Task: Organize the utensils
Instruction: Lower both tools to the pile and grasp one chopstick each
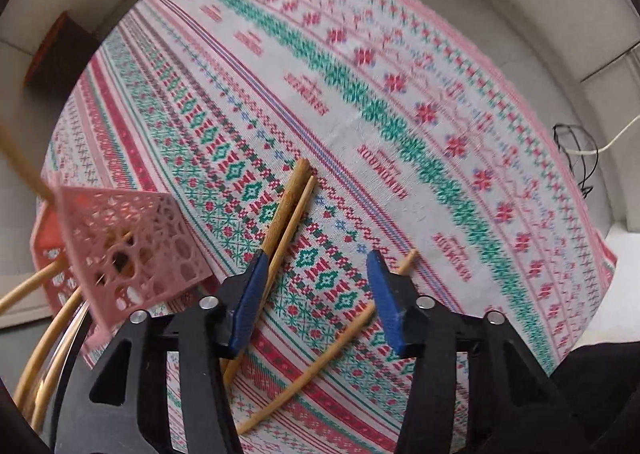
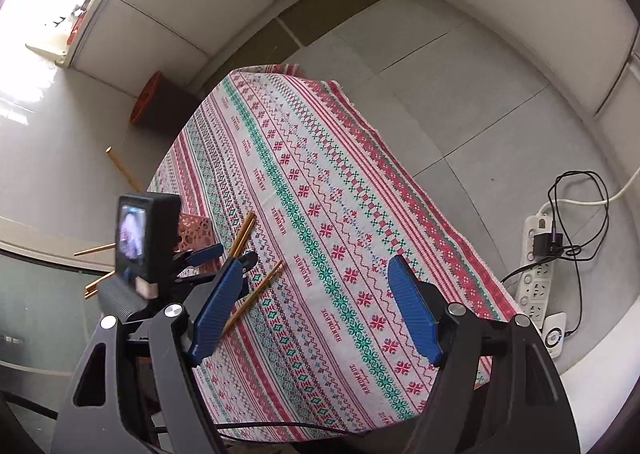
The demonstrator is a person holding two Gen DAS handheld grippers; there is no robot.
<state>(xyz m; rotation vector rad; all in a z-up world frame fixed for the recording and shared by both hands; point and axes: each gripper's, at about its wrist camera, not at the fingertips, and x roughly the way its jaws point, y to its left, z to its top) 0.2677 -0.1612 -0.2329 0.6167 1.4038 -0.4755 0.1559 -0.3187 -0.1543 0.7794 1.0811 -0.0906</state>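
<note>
left gripper (image 1: 316, 294): jaws apart, over chopsticks (image 1: 290, 205) | right gripper (image 2: 316, 310): jaws apart, empty | basket (image 1: 132, 250): cloth (image 1: 400, 101) edge

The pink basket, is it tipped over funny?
Yes. The pink basket lies tilted at the table's left edge with chopsticks poking out sideways over the floor. More chopsticks lie loose on the tablecloth.
</note>
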